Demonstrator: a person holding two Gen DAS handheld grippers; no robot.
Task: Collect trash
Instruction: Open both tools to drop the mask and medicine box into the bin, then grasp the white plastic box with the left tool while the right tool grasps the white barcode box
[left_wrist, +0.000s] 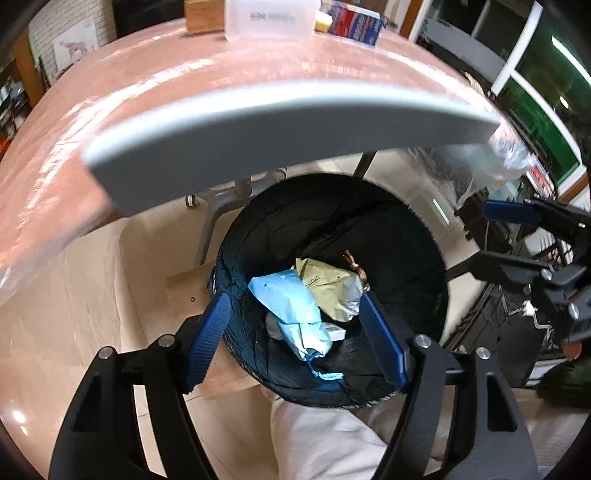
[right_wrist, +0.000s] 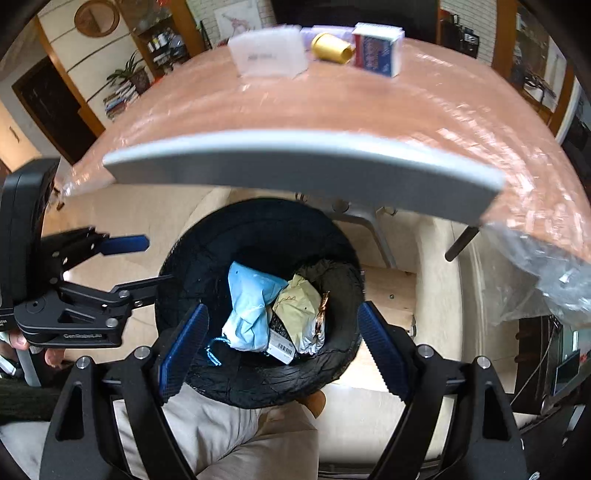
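**Operator:** Checking both grippers over the bin (left_wrist: 332, 266). The left gripper (left_wrist: 295, 339) has its fingers spread, nothing between them. The right gripper (right_wrist: 284, 347) also has its fingers spread and empty. Where is the trash?

**Technician:** Inside the bin, at the bottom: a light blue bag (right_wrist: 247, 310) lies beside an olive-and-silver bag (right_wrist: 299, 314), touching it, with a barcoded label (right_wrist: 282, 347) at their near edge. Both grippers hang above the bin mouth, pointing down into it.

**Operator:** Hazards from this position?

**Technician:** Three, by judgement. First, the bin sits partly under the surface (left_wrist: 280, 122), whose grey edge overhangs the far side of the bin. Raising either gripper straight towards that edge may strike it. Second, the two grippers stand near each other over the bin; a sideways move by one may collide with the other. Third, the black liner (right_wrist: 266, 380) folds loosely over the bin rim; a finger lowered too far may snag it and pull it, or tip the bin.

**Operator:** Remaining items?

**Technician:** A translucent box (right_wrist: 267, 53), a gold cup (right_wrist: 330, 48) and a carton (right_wrist: 376, 50) stand on the surface, well beyond the bin. Whether these are trash cannot be told.
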